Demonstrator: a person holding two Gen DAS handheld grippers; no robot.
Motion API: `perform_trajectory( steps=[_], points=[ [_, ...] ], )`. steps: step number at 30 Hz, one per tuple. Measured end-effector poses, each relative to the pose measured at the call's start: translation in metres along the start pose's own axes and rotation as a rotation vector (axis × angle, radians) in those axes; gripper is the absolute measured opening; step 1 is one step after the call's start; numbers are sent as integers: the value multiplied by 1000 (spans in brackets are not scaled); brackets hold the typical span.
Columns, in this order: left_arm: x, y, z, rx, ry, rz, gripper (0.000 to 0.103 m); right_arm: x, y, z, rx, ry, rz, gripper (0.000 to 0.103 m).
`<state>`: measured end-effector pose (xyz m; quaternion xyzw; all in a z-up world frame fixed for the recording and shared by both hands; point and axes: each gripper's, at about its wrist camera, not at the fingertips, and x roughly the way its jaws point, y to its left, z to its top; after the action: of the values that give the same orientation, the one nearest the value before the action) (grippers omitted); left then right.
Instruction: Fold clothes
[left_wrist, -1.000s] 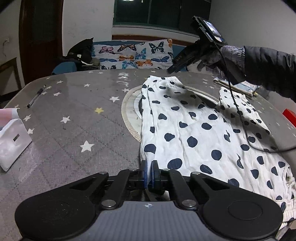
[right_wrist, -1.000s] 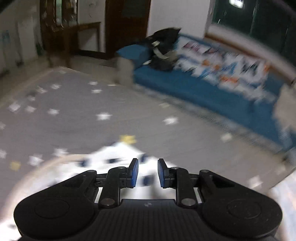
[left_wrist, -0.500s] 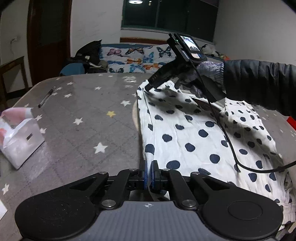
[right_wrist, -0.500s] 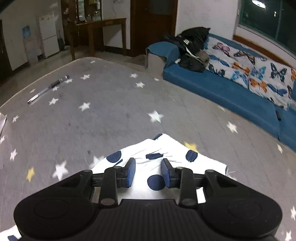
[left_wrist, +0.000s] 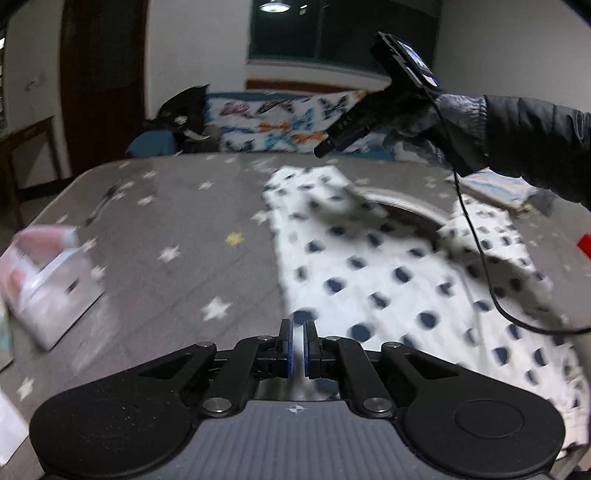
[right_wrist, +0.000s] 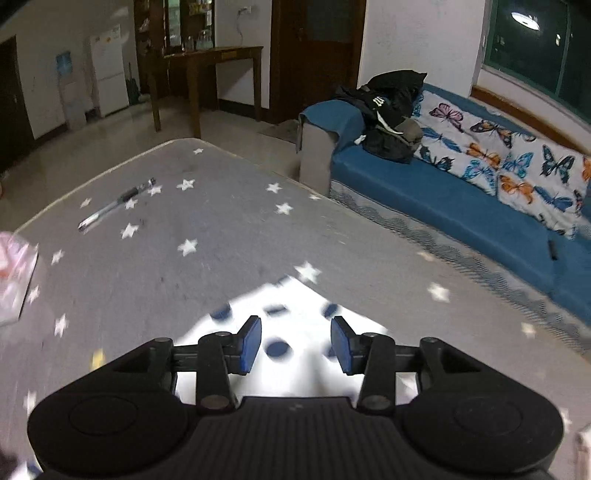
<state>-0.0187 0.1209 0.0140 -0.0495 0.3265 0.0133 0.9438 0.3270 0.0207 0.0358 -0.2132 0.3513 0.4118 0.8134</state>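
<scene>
1. Seen first from the left wrist camera, the left gripper (left_wrist: 297, 347) sits at 6 o'clock with its blue pads drawn almost together, leaving only a thin slit; whether any cloth is caught in it cannot be told.
2. Just past the fingertips, the white polka-dot garment (left_wrist: 399, 273) spreads from centre out to 4 o'clock over the grey star-print table cover (left_wrist: 155, 236), blurred.
3. At 1 o'clock the right gripper (left_wrist: 325, 149) hangs in the air above the garment's far end, held by a gloved hand (left_wrist: 432, 122) in a dark sleeve (left_wrist: 535, 144); a black cable (left_wrist: 484, 266) trails down across the cloth.
4. A white box (left_wrist: 55, 291) lies at 9 o'clock on the cover.
5. Now from the right wrist camera: the right gripper (right_wrist: 296, 345) at 6 o'clock has its jaws moderately apart, having just been opening, with nothing pressed between the pads.
6. Below and beyond them, a pointed corner of the garment (right_wrist: 291, 317) lies flat on the table cover (right_wrist: 207, 229).
7. A pen (right_wrist: 116, 209) rests at 10 o'clock, well apart from the cloth.
8. A blue sofa (right_wrist: 461, 206) with a butterfly-print cloth (right_wrist: 495, 158) runs from 1 to 3 o'clock.
</scene>
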Motion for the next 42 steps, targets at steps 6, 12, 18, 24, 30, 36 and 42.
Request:
perform_trajectory(
  steps=[6,12,18,24,30,36,42],
  points=[
    [16,-32,7,59,4,-98,7,-66,-29,-55,-7,39,-64,43],
    [31,-53,-5,116,56,-105,7,-112,-56,-143,100,90,-100,43],
    [33,-64,-7,158,84,-68,7,-136,-90,-211,271,81,-147,43],
    [31,-111,11,228,38,-195,7,-137,-134,-224,391,45,-218,43],
    [58,-176,10,341,82,-381,8,-118,-165,-225,463,47,-253,43],
    [79,-210,-4,423,160,-491,8,-104,-180,-224,456,57,-264,43],
    [72,-217,-14,488,162,-564,8,-91,-189,-214,427,38,-271,43]
  ],
)
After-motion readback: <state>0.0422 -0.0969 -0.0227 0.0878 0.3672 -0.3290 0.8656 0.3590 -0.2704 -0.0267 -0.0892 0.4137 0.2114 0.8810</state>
